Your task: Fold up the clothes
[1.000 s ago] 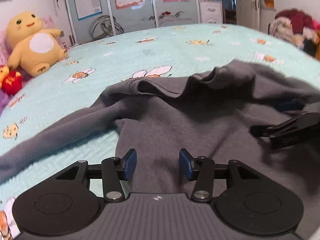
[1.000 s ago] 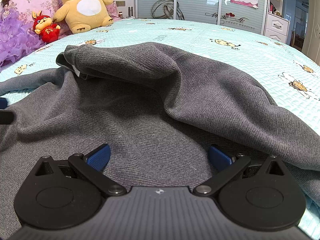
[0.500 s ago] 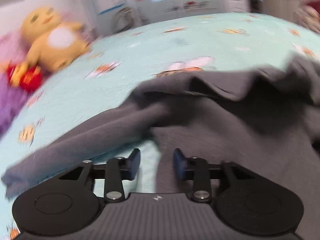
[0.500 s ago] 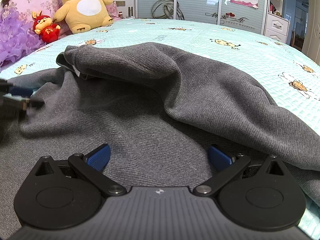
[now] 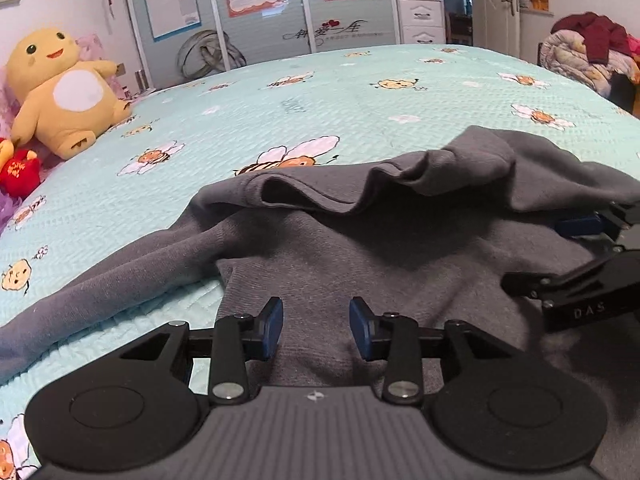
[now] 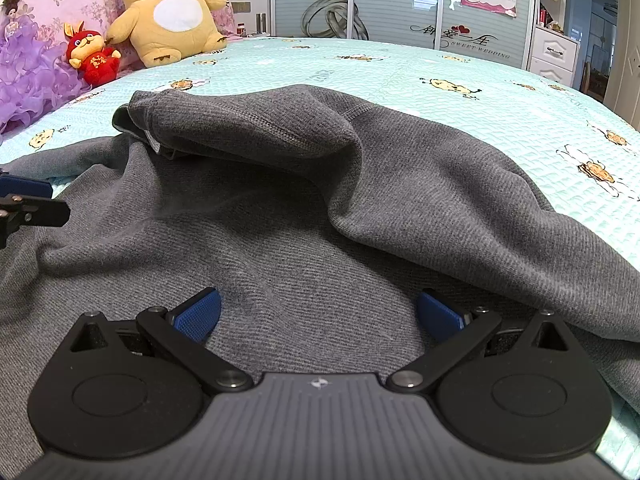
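Observation:
A grey long-sleeved garment (image 5: pixel 360 248) lies rumpled on the mint bedspread (image 5: pixel 320 100), its far part folded over toward me. One sleeve (image 5: pixel 100 288) trails off to the left. My left gripper (image 5: pixel 316 326) hovers just over the garment's near left edge. Its jaws are opening, with cloth below them and nothing pinched. My right gripper (image 6: pixel 319 314) stands wide open low over the middle of the garment (image 6: pixel 280 200). The right gripper (image 5: pixel 580 280) also shows at the right edge of the left wrist view. In the right wrist view the left gripper (image 6: pixel 24 204) pokes in at the left edge.
A yellow plush toy (image 6: pixel 168 8), a red plush (image 6: pixel 94 58) and a purple doll (image 6: pixel 24 72) sit at the head of the bed. A heap of clothes (image 5: pixel 588 52) lies beyond the bed's right side. Wardrobe doors (image 5: pixel 260 8) stand behind.
The left gripper swung left and came back to nearly where it was. Its jaws narrowed, then widened a little. Its tip now shows further into the right wrist view. The right gripper stayed still.

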Tool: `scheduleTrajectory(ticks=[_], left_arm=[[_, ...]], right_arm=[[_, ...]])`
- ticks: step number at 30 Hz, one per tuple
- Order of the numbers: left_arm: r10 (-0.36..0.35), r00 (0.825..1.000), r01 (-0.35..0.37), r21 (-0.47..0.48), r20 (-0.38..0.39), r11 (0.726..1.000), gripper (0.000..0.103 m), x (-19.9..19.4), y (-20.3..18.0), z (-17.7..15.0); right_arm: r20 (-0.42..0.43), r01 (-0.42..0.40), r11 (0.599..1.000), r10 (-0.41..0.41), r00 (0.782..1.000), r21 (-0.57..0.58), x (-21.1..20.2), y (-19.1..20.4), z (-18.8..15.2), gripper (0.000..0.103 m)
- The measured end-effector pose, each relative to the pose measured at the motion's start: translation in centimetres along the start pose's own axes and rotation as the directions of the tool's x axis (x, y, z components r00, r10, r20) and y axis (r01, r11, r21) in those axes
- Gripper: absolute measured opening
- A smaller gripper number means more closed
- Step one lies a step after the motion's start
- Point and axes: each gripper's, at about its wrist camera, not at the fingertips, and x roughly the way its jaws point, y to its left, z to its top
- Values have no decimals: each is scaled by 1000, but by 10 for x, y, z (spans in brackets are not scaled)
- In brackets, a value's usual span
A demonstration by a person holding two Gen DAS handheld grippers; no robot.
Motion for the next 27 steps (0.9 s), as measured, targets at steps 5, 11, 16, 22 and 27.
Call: scheduleTrajectory(ticks=[5, 11, 16, 22, 27], left_arm=[[-29, 998, 26, -48, -53, 998, 42, 7, -2, -16], [18, 999, -18, -4, -34, 1000, 56, -12, -6, -48], [25, 999, -25, -5, -35, 1000, 59, -32, 4, -65], [56, 997, -57, 25, 45, 998, 59, -53, -6, -44], [11, 999, -14, 46, 47, 999, 60, -34, -28, -36]], right_arm=[[0, 0, 1000, 0, 1000, 0, 0, 0, 0, 103], [0, 0, 1000, 0, 1000, 0, 0, 0, 0, 103], [2, 0, 1000, 0, 1000, 0, 0, 1, 0, 103], [4, 0, 1000, 0, 1000, -1, 0, 0, 0, 103], [-2, 2, 1000, -2, 1000, -4, 3, 1, 2, 103]])
